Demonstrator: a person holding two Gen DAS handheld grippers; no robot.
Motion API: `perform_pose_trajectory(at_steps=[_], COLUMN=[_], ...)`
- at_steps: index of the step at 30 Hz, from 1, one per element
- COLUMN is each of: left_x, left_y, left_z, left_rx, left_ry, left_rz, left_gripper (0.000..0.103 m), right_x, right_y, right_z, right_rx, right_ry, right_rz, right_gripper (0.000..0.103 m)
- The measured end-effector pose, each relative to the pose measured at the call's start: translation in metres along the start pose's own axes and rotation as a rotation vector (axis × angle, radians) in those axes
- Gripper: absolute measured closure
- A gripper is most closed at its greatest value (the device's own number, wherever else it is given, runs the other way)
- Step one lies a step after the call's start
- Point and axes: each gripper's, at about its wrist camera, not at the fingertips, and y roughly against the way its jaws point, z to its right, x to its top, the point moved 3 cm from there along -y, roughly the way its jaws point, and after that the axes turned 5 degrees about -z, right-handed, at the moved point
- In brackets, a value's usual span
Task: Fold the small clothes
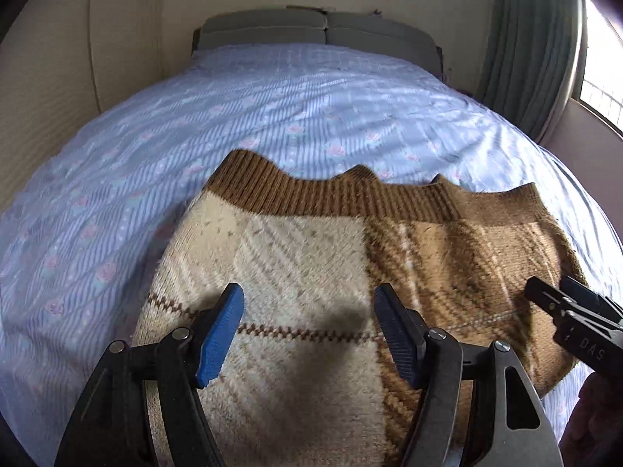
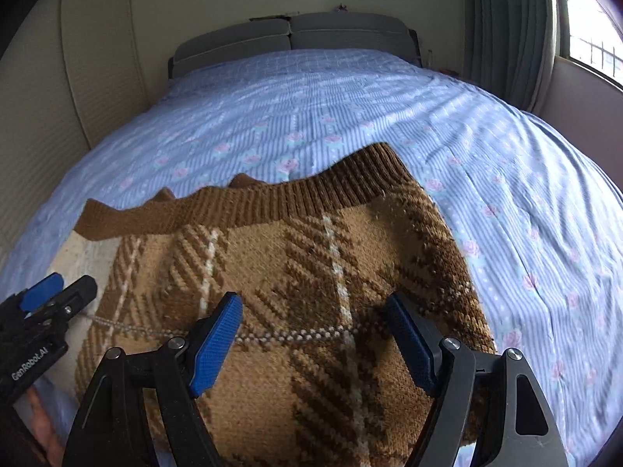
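The left claw hung wide apart over the cream half of a knitted sweater, its blue pads clear of the wool and nothing between them. A dark shadow lay on the knit just under that gap. The sweater lay spread on the bed, near its foot, with the brown ribbed hem turned toward the headboard. Its left part was cream with a thin brown zigzag line across it; its right part was tan with darker brown plaid and pale stripes. The hem rippled in small peaks rather than lying straight. The bed carried a light blue striped sheet printed with small pink roses, and the sweater sat well apart from the grey headboard.

Further right, the right claw also stood wide, empty, above the brown plaid part of the sweater, blue pads on either side of a dotted white line in the pattern. In the left wrist view the right claw showed at the right edge, above the sweater's right side; whether it touched the wool there could not be told. A green curtain hung beside a bright window at the far right.
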Motion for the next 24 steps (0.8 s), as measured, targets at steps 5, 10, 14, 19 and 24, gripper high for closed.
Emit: perform_pose_trajectory(at_steps=[5,10,14,19,24], left_x=[-0.006,-0.008,-0.013,-0.029,-0.044], left_y=[-0.005,0.013,0.042,0.078,0.089], left_z=[-0.001,0.000,0.003,0.014,0.023], left_rx=[0.033,0.025,0.018,0.008,0.021], left_ry=[-0.042,-0.001,-0.006,-0.004,-0.003], left_rz=[0.014,0.039,0.076,0.097,0.094], left_gripper=[0.033,0.034,0.034,0.031,0.029], right_x=[-0.003,0.001,-0.012,-0.044,-0.070], right_y=[-0.009,0.002,0.037,0.069,0.069], right_z=[0.000,0.003,0.024,0.057,0.080], right_rx=[-0.028,0.004,0.056,0.161,0.266], right_ry=[0.037,-0.003,-0.115,-0.284,-0.451], right_rz=[-0.003,0.000,0.038,0.045,0.005], right_gripper=[0.024,0.022,0.022,0.022,0.022])
